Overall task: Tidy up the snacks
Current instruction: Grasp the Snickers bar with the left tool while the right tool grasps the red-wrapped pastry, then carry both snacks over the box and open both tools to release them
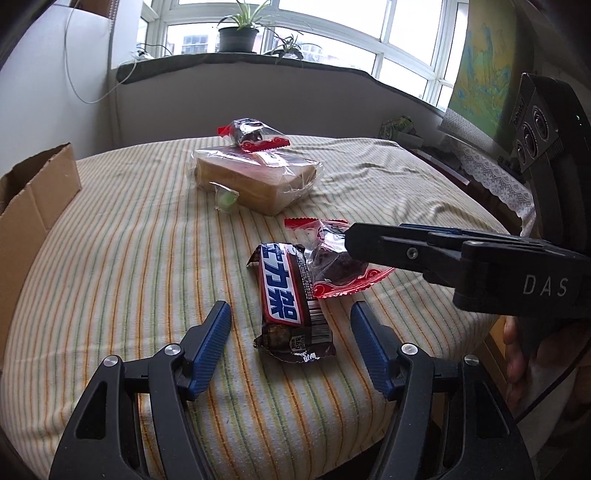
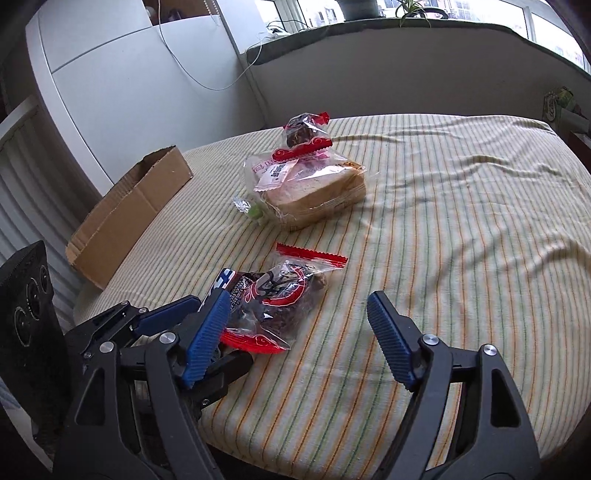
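Snacks are seen scattered on a striped cloth (image 2: 424, 229) covering the bench. A dark chocolate bar (image 1: 290, 301) lies near the front edge, with a clear red-trimmed packet (image 1: 332, 262) just beside it, overlapping its far end. Farther back a bagged bread loaf (image 2: 314, 192) is set, a second red-trimmed packet (image 2: 304, 134) resting on top and a small green sweet (image 2: 255, 212) touching its near side. A cardboard box (image 2: 125, 229) is placed at the left edge; its inside is not shown.

In the left wrist view the left hand-held gripper (image 1: 290, 328) is held apart, the bar between its jaws but untouched; fingers (image 1: 515, 354) are seen on the other tool's handle. In the right wrist view the right hand-held gripper (image 2: 299, 325) is spread wide beside the near packet, nothing clamped.

A window sill with a potted plant (image 1: 238, 35) and a white cabinet (image 2: 122, 81) are noted behind.
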Action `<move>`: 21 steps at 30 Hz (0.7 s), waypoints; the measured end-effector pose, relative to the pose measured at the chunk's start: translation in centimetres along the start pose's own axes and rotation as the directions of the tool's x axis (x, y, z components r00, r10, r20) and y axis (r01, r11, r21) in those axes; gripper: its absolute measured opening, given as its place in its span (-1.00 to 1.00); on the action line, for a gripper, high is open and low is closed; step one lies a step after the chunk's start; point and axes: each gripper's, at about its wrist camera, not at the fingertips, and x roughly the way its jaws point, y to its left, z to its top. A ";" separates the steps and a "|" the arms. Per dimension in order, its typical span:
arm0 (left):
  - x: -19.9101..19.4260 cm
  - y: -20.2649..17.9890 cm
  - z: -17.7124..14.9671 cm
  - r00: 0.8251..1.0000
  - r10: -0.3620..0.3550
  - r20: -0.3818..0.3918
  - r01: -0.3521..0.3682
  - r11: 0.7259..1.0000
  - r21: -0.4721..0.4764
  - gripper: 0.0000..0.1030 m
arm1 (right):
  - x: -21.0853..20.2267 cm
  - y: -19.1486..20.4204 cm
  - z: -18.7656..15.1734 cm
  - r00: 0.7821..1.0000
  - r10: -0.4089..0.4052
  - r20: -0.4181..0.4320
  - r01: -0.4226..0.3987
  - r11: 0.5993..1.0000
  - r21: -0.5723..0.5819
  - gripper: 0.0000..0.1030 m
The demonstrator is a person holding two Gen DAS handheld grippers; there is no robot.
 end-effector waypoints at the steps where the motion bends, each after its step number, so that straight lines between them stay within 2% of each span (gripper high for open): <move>1: 0.1 -0.2 0.1 1.000 0.004 0.002 -0.004 1.000 0.010 0.29 | 0.5 0.1 0.1 1.000 0.004 -0.008 -0.004 1.000 -0.001 0.55; 2: 0.3 -0.3 0.1 1.000 0.008 0.006 -0.008 1.000 0.022 0.22 | 0.9 0.1 0.2 1.000 -0.003 -0.002 0.003 1.000 0.000 0.55; 3: 0.5 -0.5 0.1 1.000 0.016 0.009 -0.017 0.999 0.033 0.16 | 1.2 0.0 0.2 1.000 -0.011 0.005 0.011 1.000 0.004 0.46; 4: 0.6 -0.5 0.1 1.000 0.026 0.017 -0.027 0.999 0.044 0.02 | 1.5 -0.1 0.3 1.000 -0.015 0.005 0.015 1.000 0.006 0.31; 5: 0.7 -0.4 0.1 0.999 0.033 0.028 -0.035 0.998 0.051 -0.16 | 1.6 -0.2 0.4 1.000 -0.028 0.008 0.028 1.000 0.000 -0.17; 6: 0.7 -0.3 0.0 0.999 0.034 0.038 -0.036 0.998 0.053 -0.24 | 1.6 -0.2 0.5 0.999 -0.039 0.008 0.039 0.999 -0.009 -0.23; 8: 0.6 0.3 0.0 0.998 0.024 0.053 -0.027 0.999 0.047 -0.42 | 1.5 -0.3 0.6 0.999 -0.033 0.002 0.033 0.999 -0.019 -0.25; 21: 0.1 1.1 0.1 0.998 0.001 0.057 -0.002 1.000 0.013 -0.44 | -0.3 -0.7 -0.2 0.996 -0.071 0.060 0.071 0.997 0.008 -0.26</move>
